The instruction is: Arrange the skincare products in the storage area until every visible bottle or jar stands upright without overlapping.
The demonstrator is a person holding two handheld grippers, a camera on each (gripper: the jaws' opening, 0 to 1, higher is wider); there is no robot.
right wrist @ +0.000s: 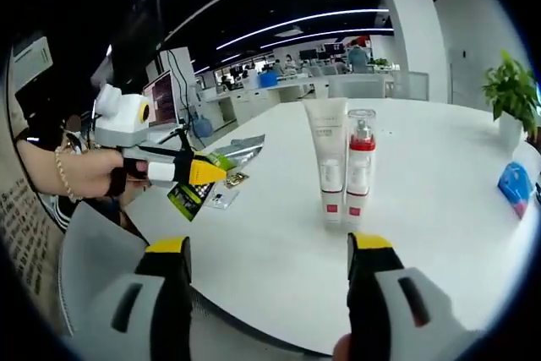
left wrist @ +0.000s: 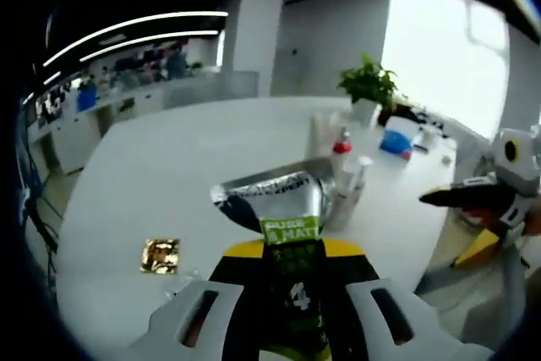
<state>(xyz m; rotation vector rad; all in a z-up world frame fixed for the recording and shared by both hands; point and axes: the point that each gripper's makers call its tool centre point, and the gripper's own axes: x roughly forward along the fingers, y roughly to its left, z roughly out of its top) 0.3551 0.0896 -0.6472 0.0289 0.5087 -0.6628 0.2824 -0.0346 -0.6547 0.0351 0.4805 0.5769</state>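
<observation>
Left gripper view: left gripper (left wrist: 292,306) clamps the silver tube with green label (left wrist: 283,209); a gold foil sachet (left wrist: 160,255) lies left of its fingers.
Right gripper (right wrist: 269,281) is wide open and empty; the white tube (right wrist: 328,158) and red-capped clear bottle (right wrist: 359,162) stand upright, touching, beyond its fingers on the white round table (right wrist: 423,217).

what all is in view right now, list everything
tube: 1, white, upright mid-table beside the pump bottle
pump bottle: 1, clear with red band, upright, right of the tube
sachet: 1, silver with green label, held between the jaws of the left tool
gold packet: 1, gold foil, flat on the table near the sachet
blue item: 1, blue, far table edge, too blurred to identify
plant: 1, green in white pot, far end of the table
table: 1, white, round-edged
hand: 1, with bracelet, gripping the left tool
left tool: yellow-black, clamped on the sachet
right tool: yellow-black jaws apart, empty
</observation>
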